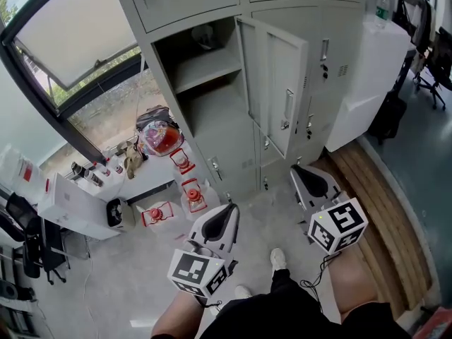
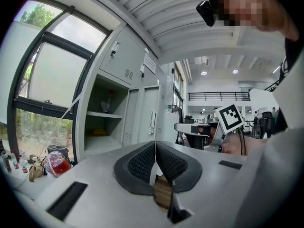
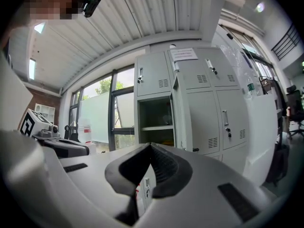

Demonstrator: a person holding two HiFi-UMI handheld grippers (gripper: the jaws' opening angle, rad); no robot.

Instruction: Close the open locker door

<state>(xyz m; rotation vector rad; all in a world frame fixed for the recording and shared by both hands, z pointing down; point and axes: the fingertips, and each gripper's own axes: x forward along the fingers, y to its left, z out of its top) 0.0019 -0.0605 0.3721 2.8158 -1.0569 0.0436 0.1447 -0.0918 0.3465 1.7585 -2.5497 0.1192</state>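
The locker door (image 1: 277, 90) is seen swung wide open at the right of its shelved compartment (image 1: 212, 83). The left gripper (image 1: 229, 210) and the right gripper (image 1: 299, 171) are held low, well apart from the door, both clenched with nothing between the jaws.

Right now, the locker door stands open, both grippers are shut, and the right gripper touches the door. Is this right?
Not quite. The right gripper does not touch the door: it hangs short of it, with clear space between, as the right gripper view shows. The rest holds: the door stands open, and both the right and the left gripper are shut.
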